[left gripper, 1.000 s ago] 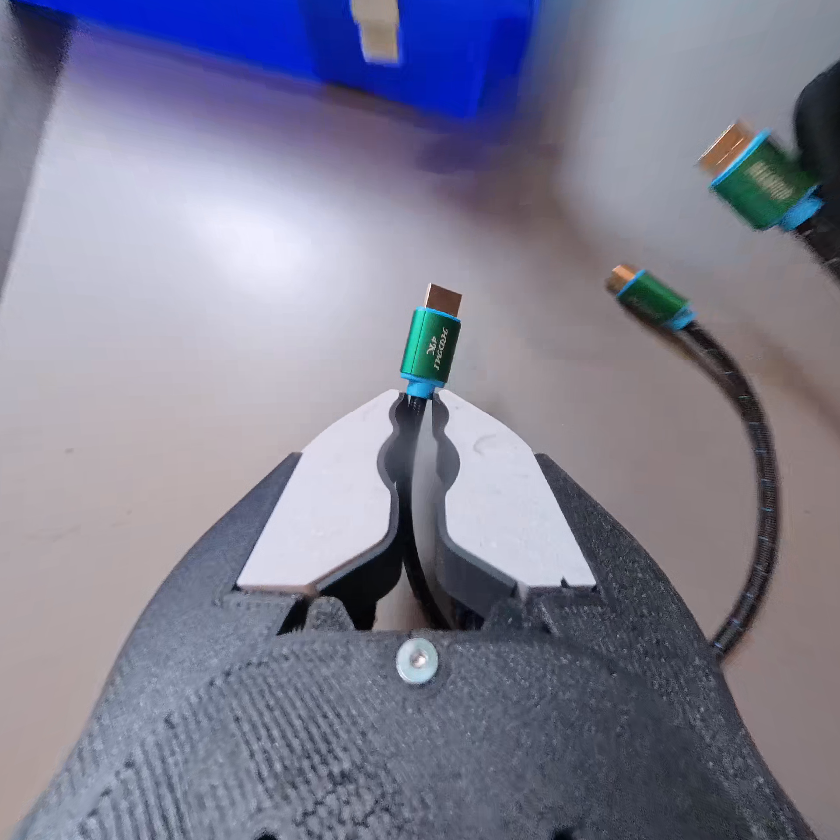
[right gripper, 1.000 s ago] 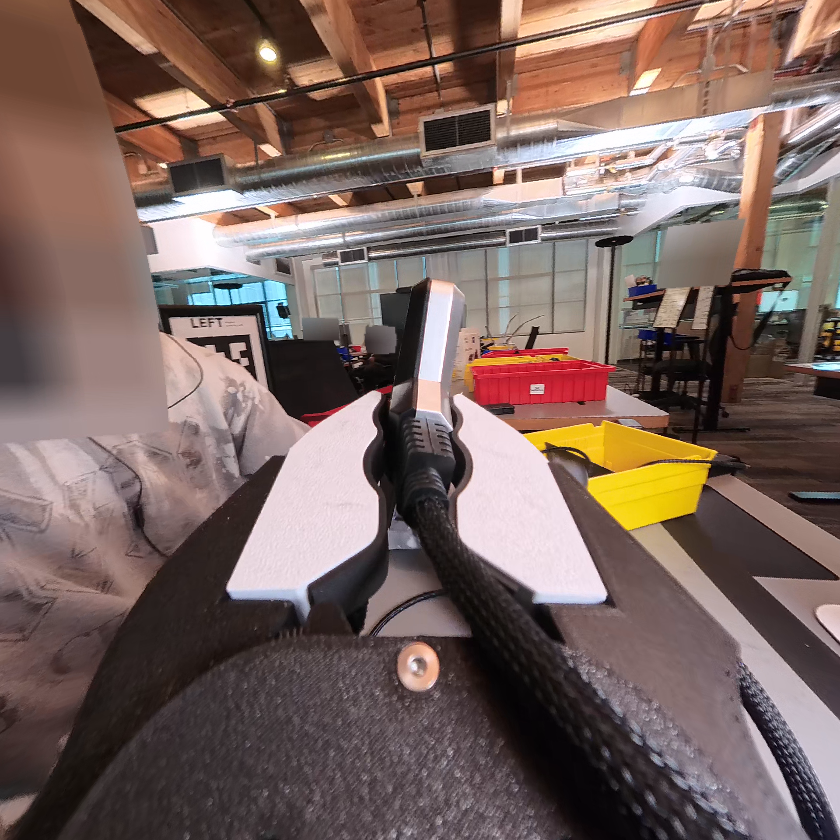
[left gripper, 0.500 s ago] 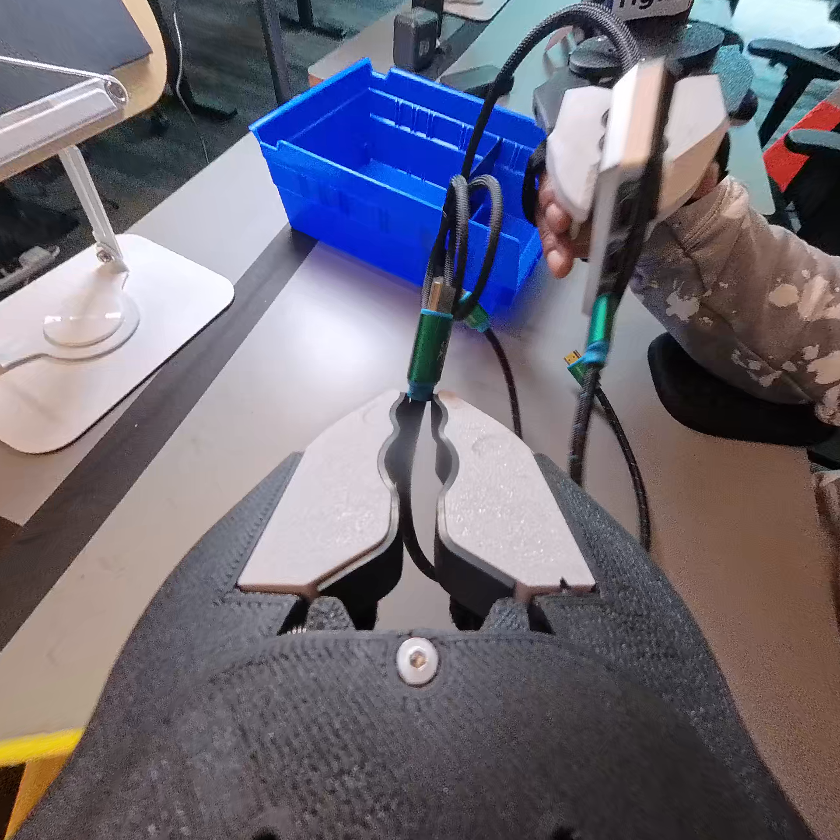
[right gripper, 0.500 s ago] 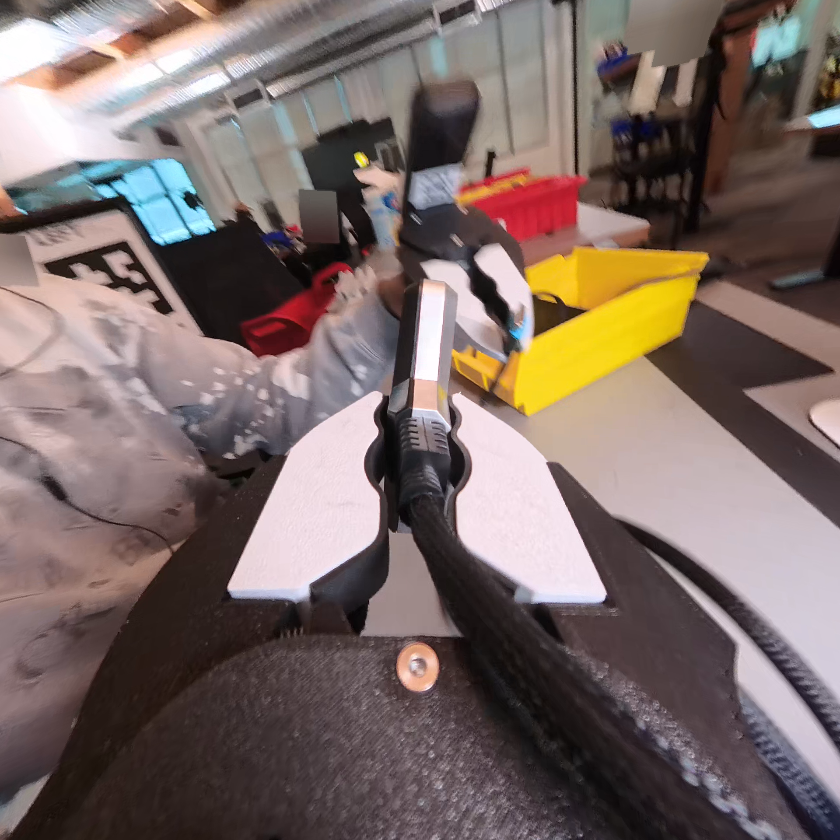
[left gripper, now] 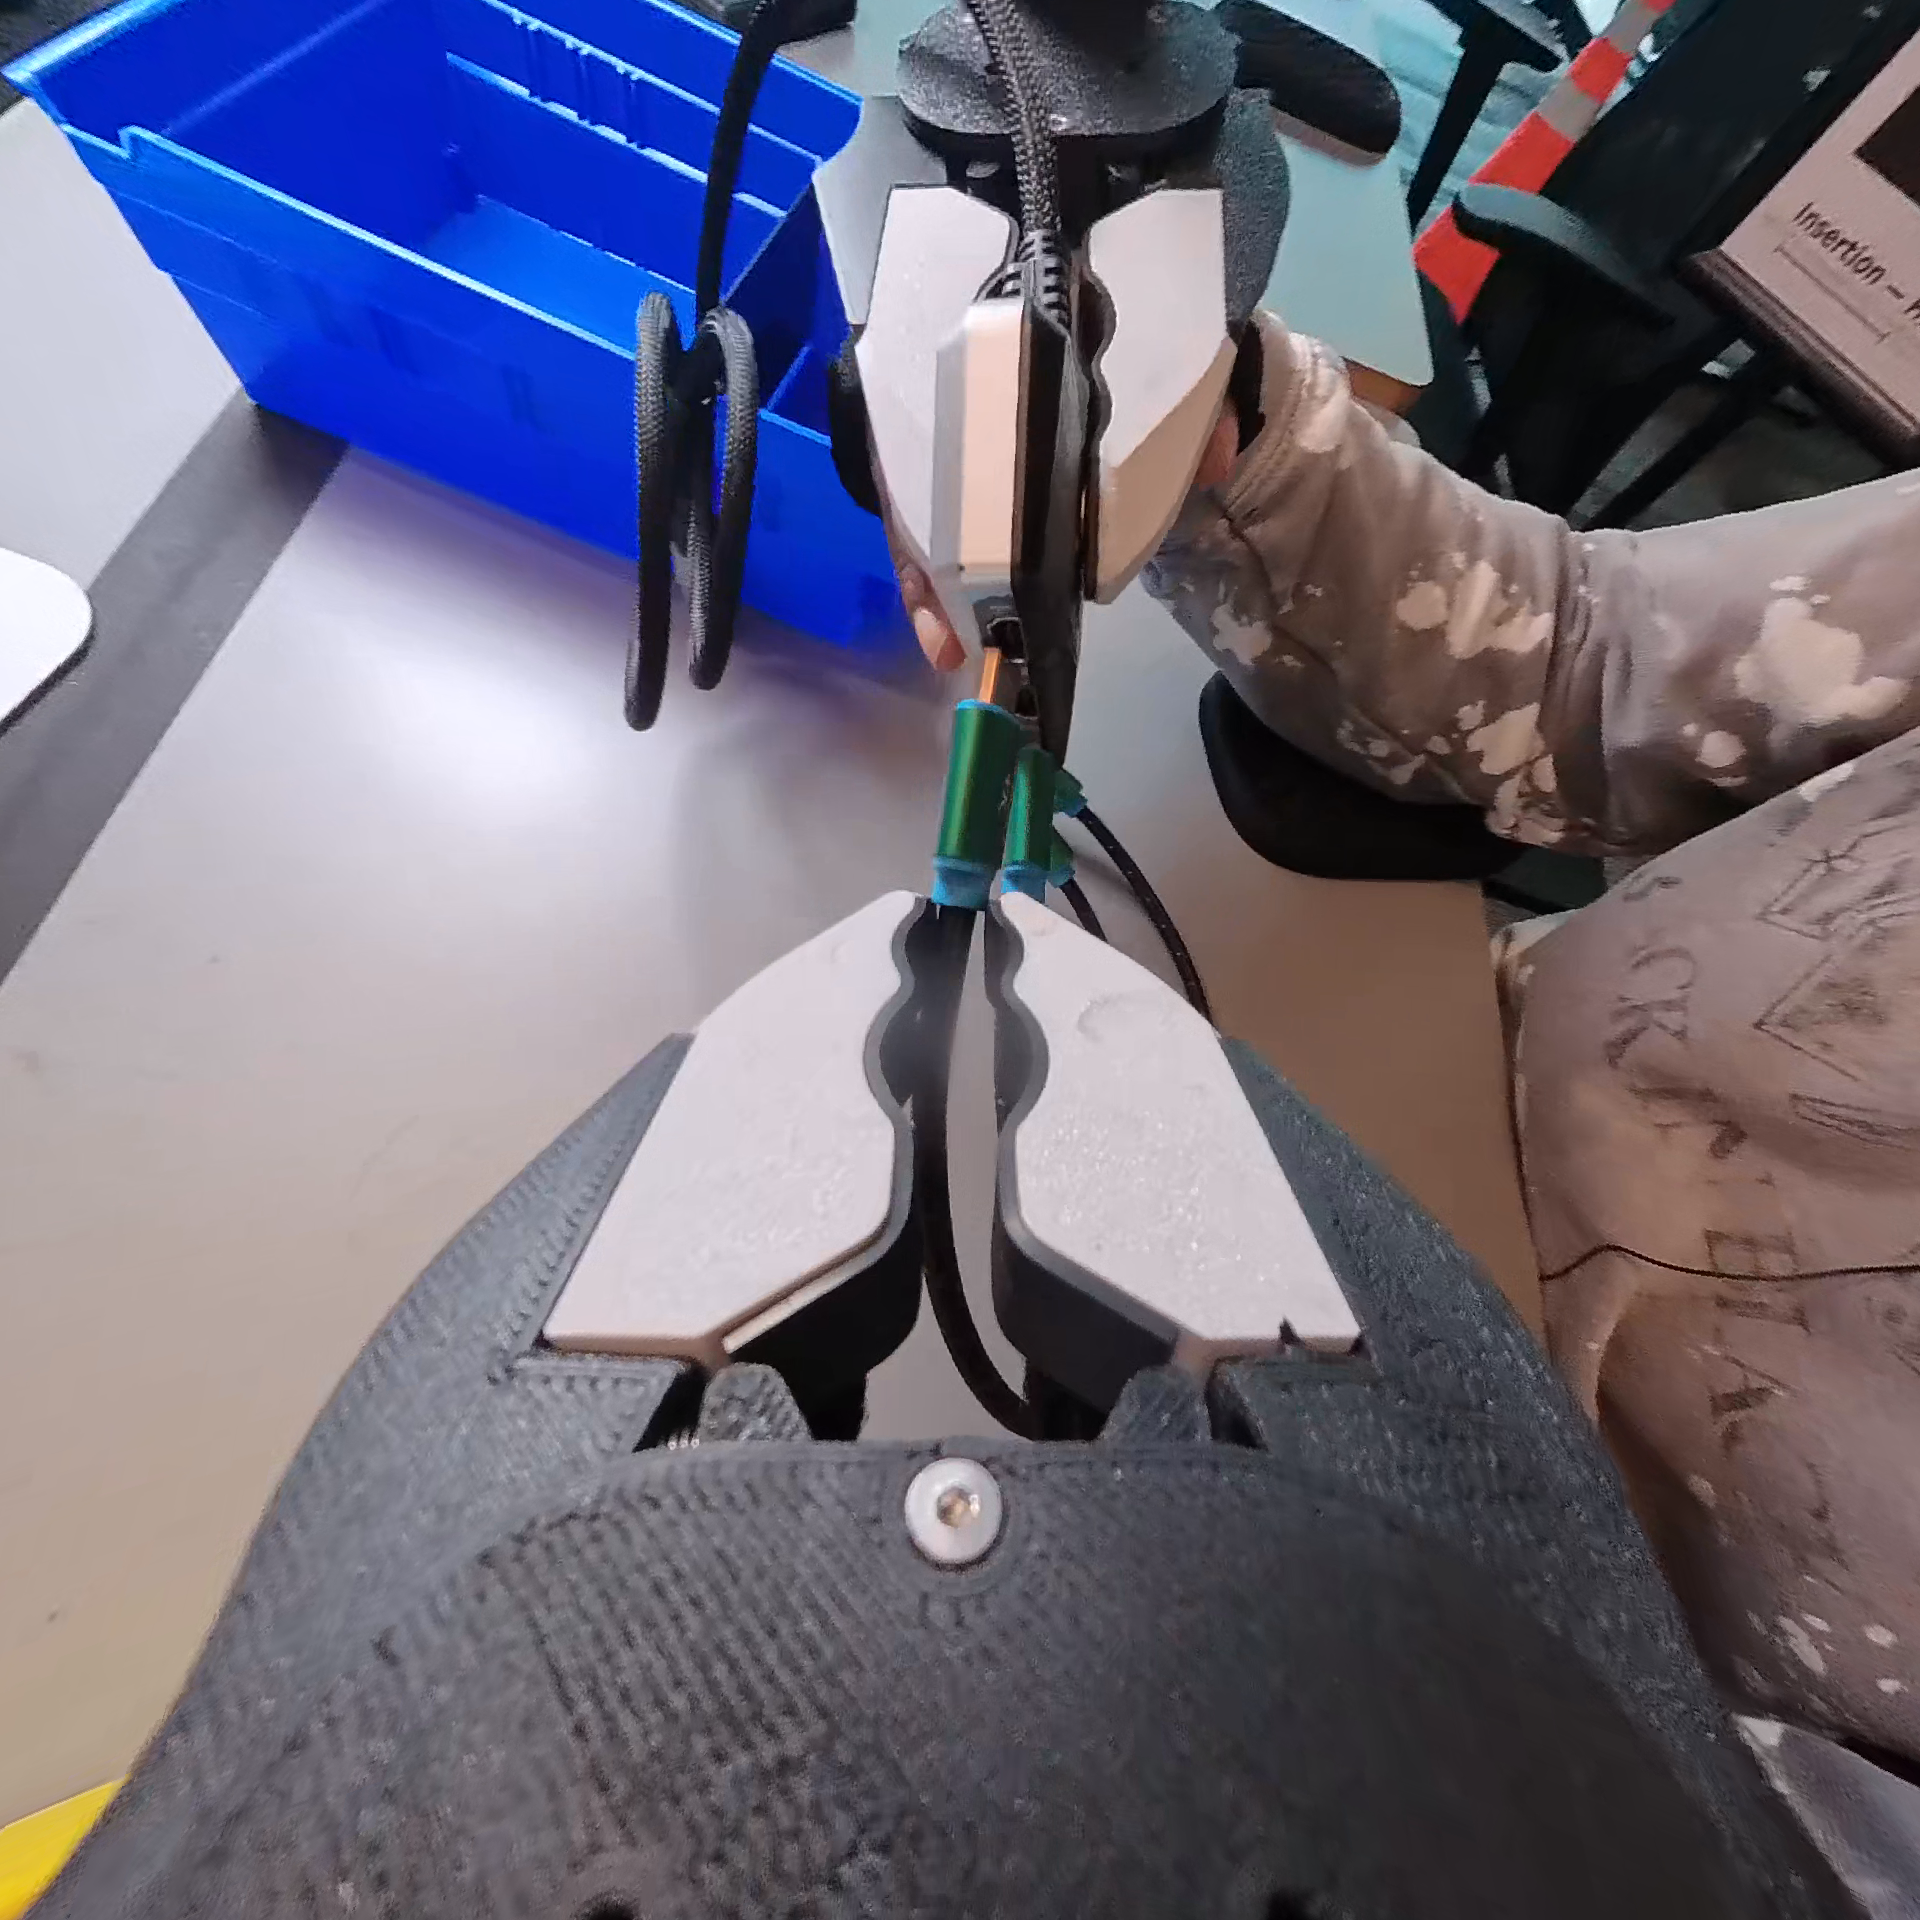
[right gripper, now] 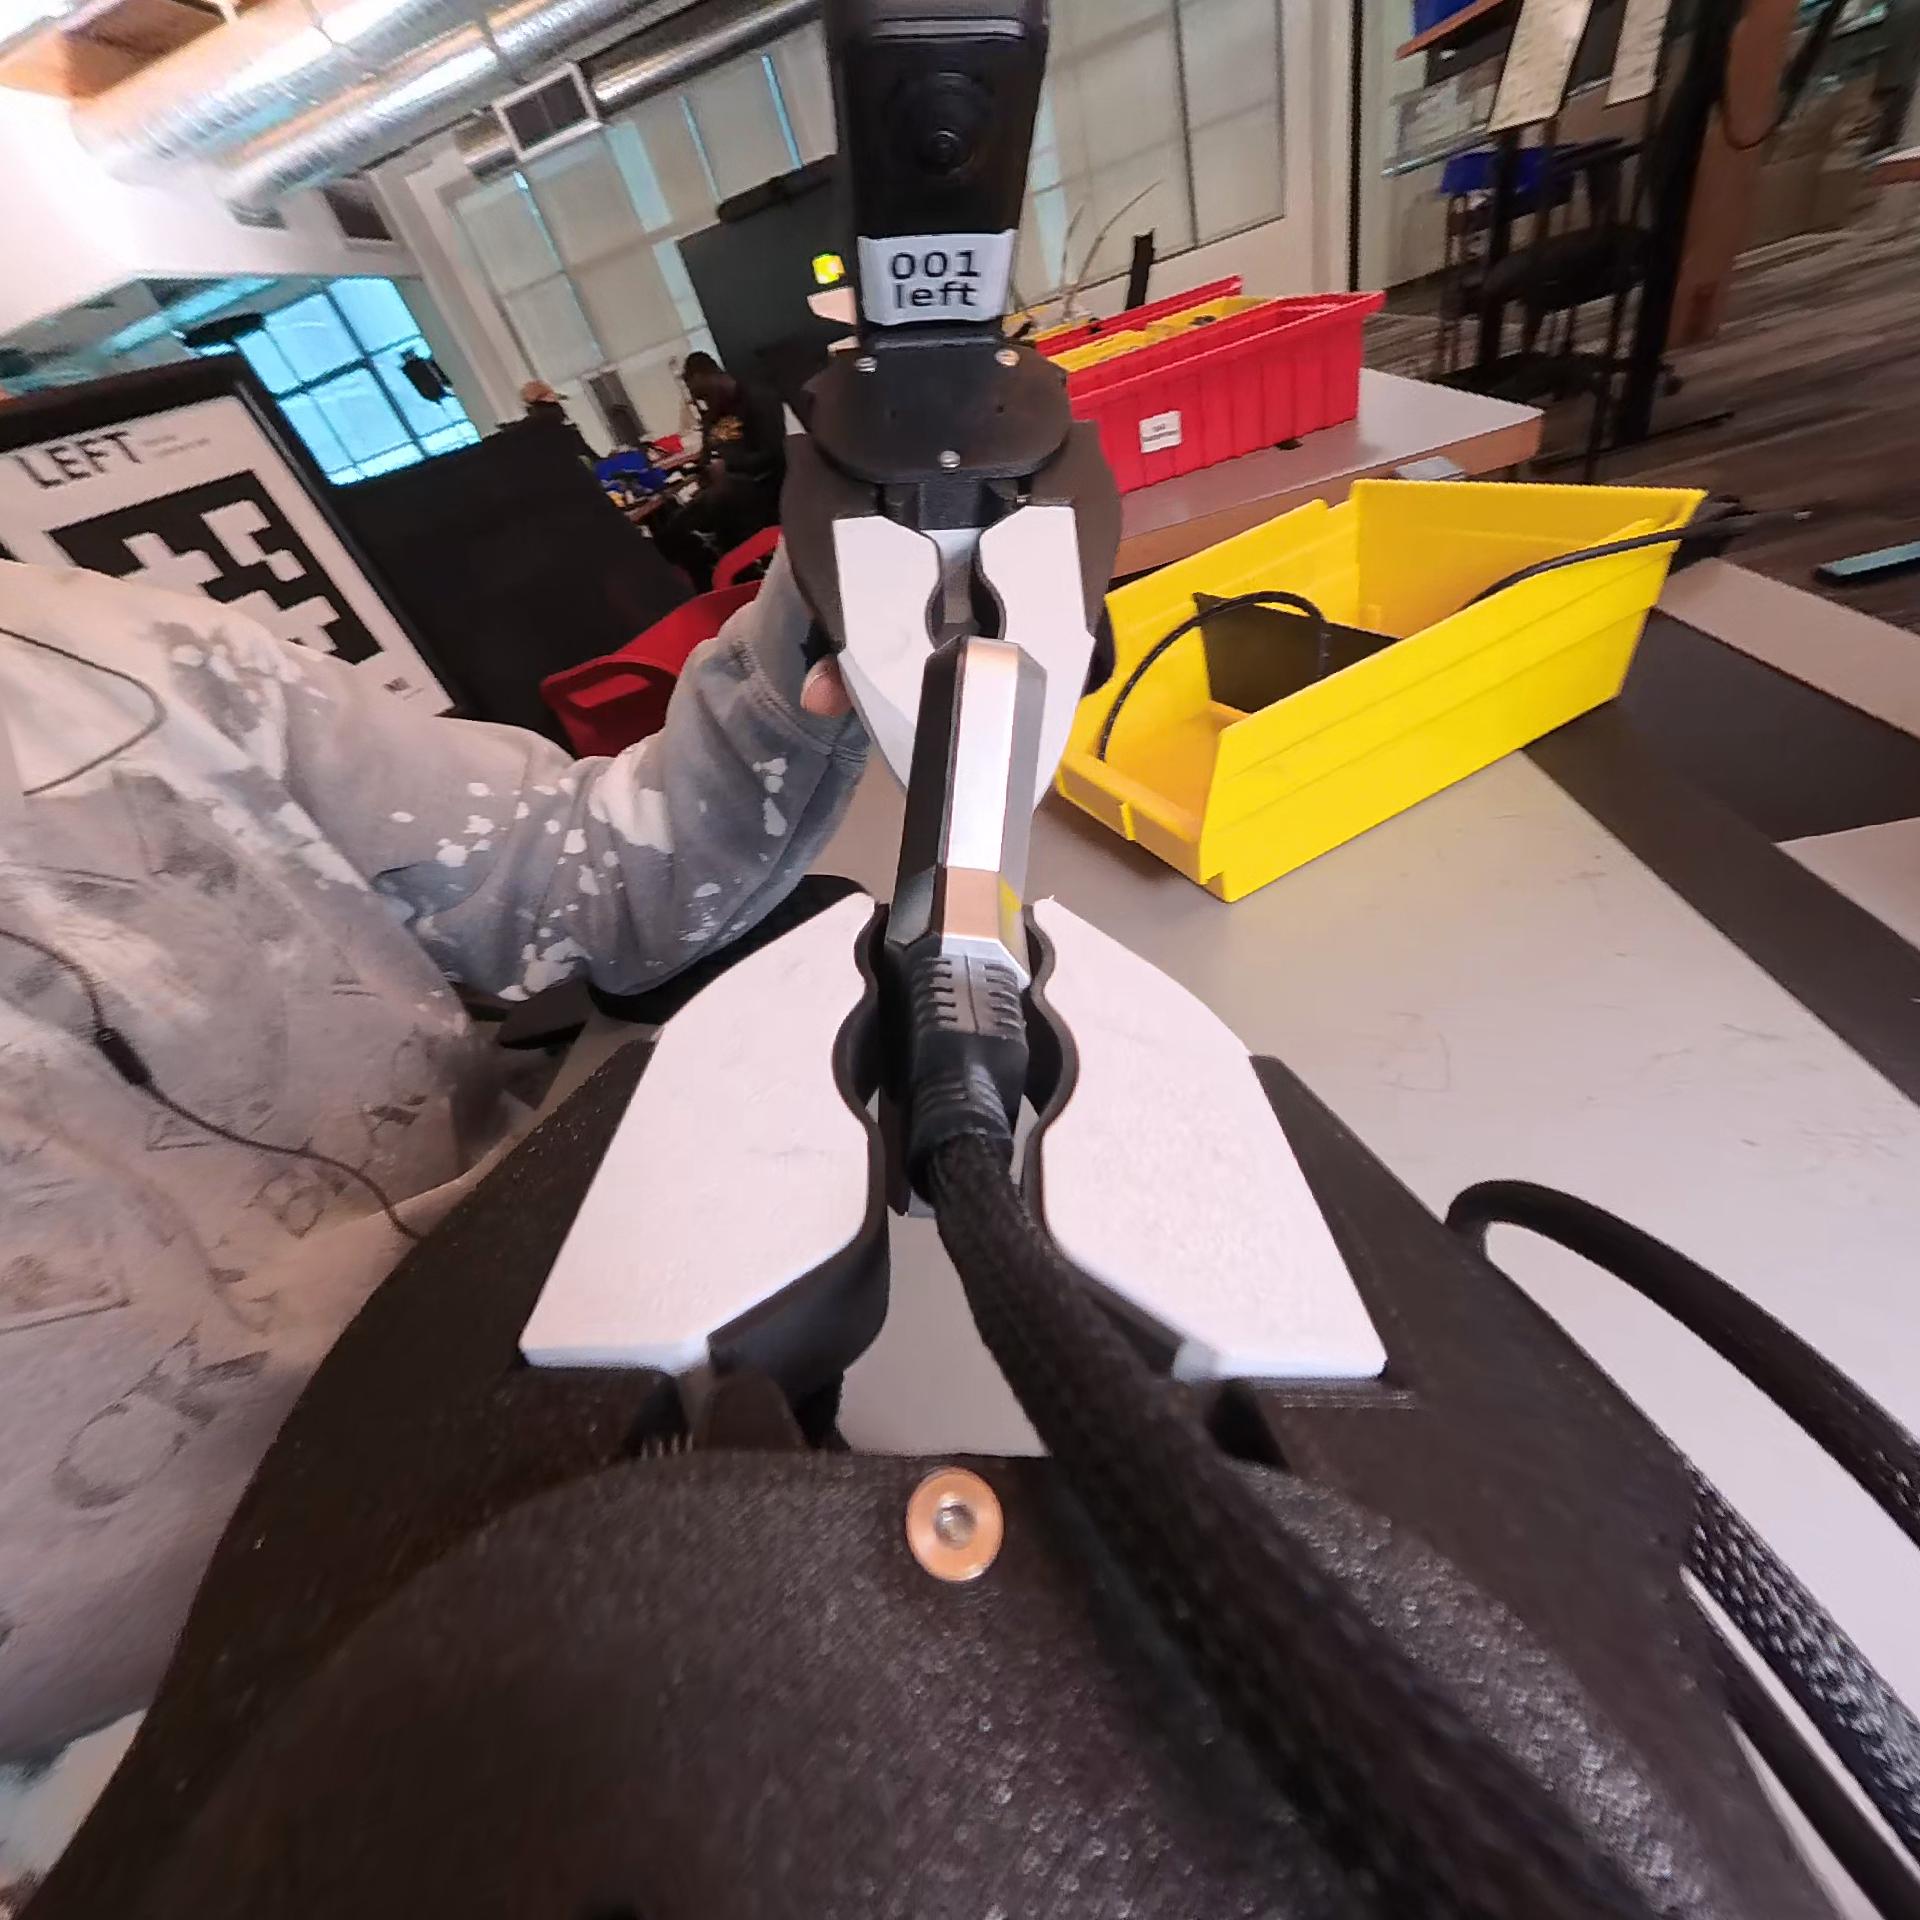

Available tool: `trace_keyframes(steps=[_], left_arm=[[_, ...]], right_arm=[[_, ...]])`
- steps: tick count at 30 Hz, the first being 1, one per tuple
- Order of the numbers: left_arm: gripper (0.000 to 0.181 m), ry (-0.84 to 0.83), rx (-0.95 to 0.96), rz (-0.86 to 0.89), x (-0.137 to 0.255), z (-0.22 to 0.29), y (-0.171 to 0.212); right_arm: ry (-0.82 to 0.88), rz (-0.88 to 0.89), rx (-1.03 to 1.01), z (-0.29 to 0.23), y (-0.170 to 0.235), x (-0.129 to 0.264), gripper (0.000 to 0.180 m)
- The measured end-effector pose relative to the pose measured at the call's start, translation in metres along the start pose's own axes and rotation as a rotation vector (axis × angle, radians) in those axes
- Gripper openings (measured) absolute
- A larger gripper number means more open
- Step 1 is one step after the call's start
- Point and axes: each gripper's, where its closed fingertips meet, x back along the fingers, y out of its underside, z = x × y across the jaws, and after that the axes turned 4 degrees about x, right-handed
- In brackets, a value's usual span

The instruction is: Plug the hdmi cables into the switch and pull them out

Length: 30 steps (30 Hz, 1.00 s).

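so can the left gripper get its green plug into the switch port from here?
Probably yes. The left gripper holds the green HDMI plug with its gold tip right at the open port on the switch, which the right gripper holds. Nothing sits between them; a second green plug hangs beside.

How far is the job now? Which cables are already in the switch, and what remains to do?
Done: one green plug already appears seated in the switch, which the right gripper holds.

In hand: the left gripper grips the cable behind a second green plug; its gold tip is at a port, not fully in.

Left: push it home, then pull the plugs out.
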Motion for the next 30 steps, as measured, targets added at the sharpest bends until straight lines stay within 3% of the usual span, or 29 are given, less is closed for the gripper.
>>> trace_keyframes(steps=[4,30], left_arm=[[0.01,0.027,0.033,0.029,0.001,0.001,-0.004],[0.009,0.074,0.078,0.105,0.007,0.002,-0.012]], right_arm=[[-0.053,0.003,-0.004,-0.007,0.002,0.001,0.022],[-0.008,0.02,-0.001,0.002,0.002,0.006,0.022]])
